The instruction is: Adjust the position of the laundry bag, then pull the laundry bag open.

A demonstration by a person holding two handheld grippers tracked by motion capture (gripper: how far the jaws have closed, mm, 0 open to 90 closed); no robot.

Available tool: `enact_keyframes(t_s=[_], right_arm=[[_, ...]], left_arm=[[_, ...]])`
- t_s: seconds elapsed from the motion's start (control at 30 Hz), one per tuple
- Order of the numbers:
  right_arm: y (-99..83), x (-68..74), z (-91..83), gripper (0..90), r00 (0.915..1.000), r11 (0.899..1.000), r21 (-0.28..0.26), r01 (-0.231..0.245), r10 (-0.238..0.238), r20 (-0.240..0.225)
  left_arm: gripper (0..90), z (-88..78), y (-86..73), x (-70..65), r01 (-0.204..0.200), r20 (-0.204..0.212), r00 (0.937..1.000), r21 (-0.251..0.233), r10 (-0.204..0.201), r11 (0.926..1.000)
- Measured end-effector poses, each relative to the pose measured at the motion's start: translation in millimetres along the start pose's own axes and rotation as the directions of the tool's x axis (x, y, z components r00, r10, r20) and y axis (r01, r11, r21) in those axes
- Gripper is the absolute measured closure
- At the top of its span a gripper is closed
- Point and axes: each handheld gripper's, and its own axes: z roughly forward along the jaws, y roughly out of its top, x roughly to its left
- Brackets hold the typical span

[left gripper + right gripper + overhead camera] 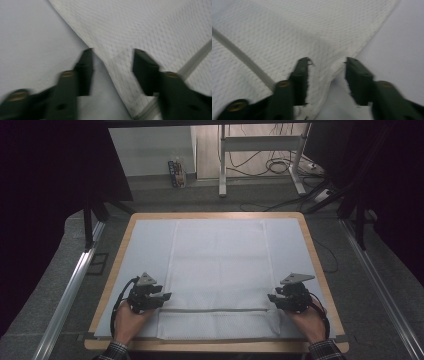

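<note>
Both grippers (165,296) (272,297) apparently gape astride towel (220,265) edges.

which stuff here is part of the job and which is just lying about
In the job:
- white towel, flat on the table
- left hand-held gripper, open at the towel's left edge
- right hand-held gripper, open at its right edge

Lying about:
- pale mat under the towel
- small carton on the floor
- floor cables

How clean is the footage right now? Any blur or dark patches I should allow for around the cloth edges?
High view: sharp and evenly lit on the white cloth, but both sides of the frame are black. Left gripper view: the left hand-held gripper is smeared by blur low down, though the cloth weave reads fine. Right gripper view: mild blur on the right hand-held gripper, with a soft shadow on the cloth edge between its jaws.
</note>
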Motion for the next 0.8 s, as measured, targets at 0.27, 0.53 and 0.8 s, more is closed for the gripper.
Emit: enact_keyframes(t_s=[0.27,0.53,0.8], right_arm=[[-0.1,-3.7,6.8,16.5,0.9999,1.0,-0.028,-0.008,0.007,-0.007],[-1.4,-5.6,7.7,9.2,0.9998,0.999,-0.049,-0.018,0.018,-0.011],[-0.8,-2.5,8.5,0.6,0.9992,0.997,-0.077,-0.026,0.024,-0.032]], left_arm=[[10.9,1.3,1.1,2.1,0.011,0.001,0.9999,-0.016,-0.011,0.9998],[9.9,0.1,0.6,1.1,-0.002,0.022,0.9997,-0.018,0.002,0.9998],[6.7,-0.2,-2.8,-0.4,-0.03,0.02,0.9993,-0.005,0.031,0.9995]])
